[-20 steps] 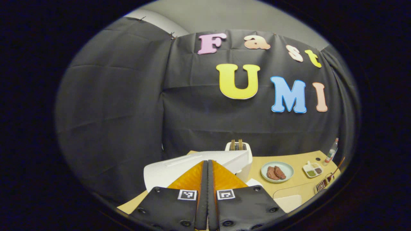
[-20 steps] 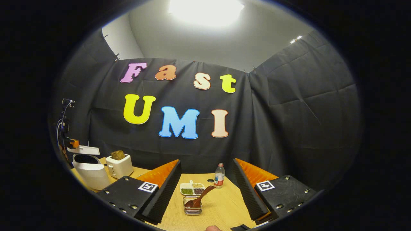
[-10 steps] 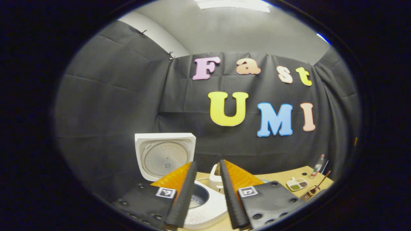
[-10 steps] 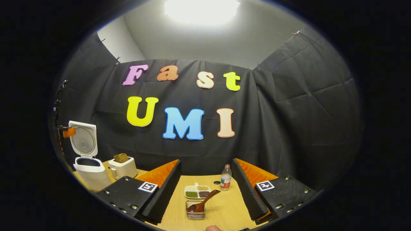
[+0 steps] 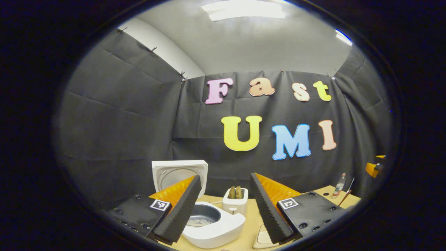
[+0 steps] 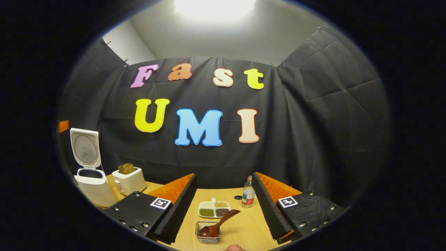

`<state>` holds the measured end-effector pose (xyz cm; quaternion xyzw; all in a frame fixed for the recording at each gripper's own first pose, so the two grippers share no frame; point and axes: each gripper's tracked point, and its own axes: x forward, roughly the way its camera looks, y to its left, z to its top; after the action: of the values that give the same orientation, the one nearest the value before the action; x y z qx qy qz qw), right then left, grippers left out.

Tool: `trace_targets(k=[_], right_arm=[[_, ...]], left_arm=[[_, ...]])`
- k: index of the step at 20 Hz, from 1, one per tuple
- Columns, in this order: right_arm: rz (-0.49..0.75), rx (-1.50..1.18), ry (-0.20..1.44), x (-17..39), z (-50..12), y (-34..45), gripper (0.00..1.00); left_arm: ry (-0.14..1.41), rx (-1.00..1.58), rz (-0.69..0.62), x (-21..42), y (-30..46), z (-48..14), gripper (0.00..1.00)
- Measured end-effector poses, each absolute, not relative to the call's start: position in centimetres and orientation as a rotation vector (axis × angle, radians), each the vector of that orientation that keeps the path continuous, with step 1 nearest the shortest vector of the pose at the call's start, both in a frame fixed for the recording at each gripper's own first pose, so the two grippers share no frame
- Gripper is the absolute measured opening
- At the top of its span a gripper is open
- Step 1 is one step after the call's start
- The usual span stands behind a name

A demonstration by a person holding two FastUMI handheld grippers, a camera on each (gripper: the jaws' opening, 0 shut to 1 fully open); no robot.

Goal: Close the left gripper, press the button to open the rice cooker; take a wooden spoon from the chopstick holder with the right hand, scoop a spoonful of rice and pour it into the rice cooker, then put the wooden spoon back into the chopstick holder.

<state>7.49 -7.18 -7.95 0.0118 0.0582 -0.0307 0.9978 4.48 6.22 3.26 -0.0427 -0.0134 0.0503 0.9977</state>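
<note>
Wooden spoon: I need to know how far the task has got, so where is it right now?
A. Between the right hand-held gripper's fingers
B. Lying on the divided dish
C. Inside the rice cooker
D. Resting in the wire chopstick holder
D: in the right gripper view the spoon leans in the holder, with the open right hand-held gripper apart from it.

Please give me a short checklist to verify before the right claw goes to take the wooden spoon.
1. Rice cooker lid up: ok.
2. Wooden spoon sits in chopstick holder: ok.
3. Right claw open, empty: ok.
4. Spoon lies ahead between its fingers: ok.
5. Left claw open, off the cooker: ok.
6. Rice in divided dish: cannot tell.
</note>
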Motion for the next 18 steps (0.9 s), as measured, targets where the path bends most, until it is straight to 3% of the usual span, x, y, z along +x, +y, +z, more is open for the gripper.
trace_targets(k=[18], right_arm=[[-0.061, 0.225, 0.483, 13.7, -25.1, -8.4, 0.96]], left_arm=[[-0.019, -0.016, 0.234, -1.7, 7.8, 5.3, 0.97]])
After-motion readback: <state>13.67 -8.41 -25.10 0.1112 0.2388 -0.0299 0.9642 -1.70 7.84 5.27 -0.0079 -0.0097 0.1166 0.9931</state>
